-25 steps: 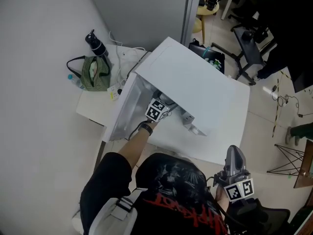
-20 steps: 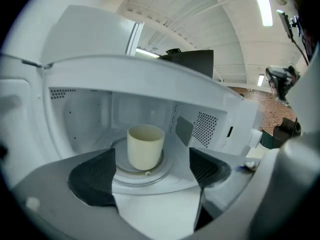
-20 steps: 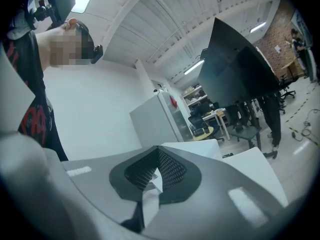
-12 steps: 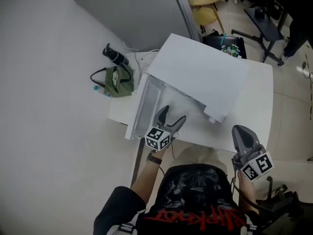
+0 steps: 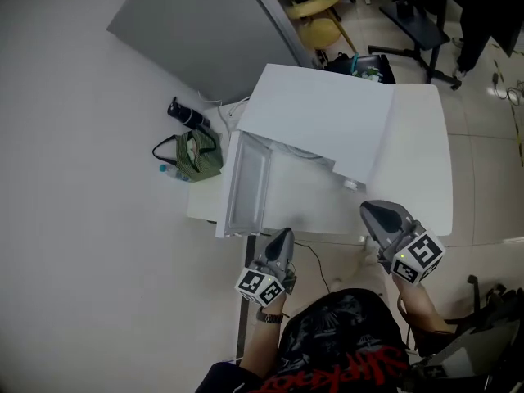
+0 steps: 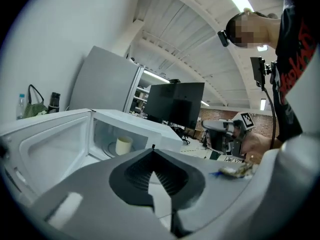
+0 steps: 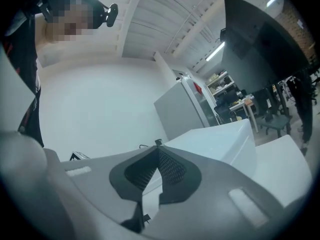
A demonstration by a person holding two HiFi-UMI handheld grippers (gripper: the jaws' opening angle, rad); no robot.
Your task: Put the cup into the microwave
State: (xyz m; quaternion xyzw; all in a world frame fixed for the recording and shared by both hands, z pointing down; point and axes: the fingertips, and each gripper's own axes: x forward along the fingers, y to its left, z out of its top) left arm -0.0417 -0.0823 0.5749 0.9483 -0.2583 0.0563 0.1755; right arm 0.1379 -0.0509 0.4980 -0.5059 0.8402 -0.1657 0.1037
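The left gripper is nearest – its fingers have just shut together with nothing between them. The right gripper has its fingers together too, holding nothing. Past them the microwave sits on the tabletop, its door wide open. The cup stands inside – the head view hides it. A green bag lies beyond.

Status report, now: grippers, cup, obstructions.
Both empty: left gripper just closed, right gripper shut. Inside the microwave: the cup, door open. Nothing seen in the way.
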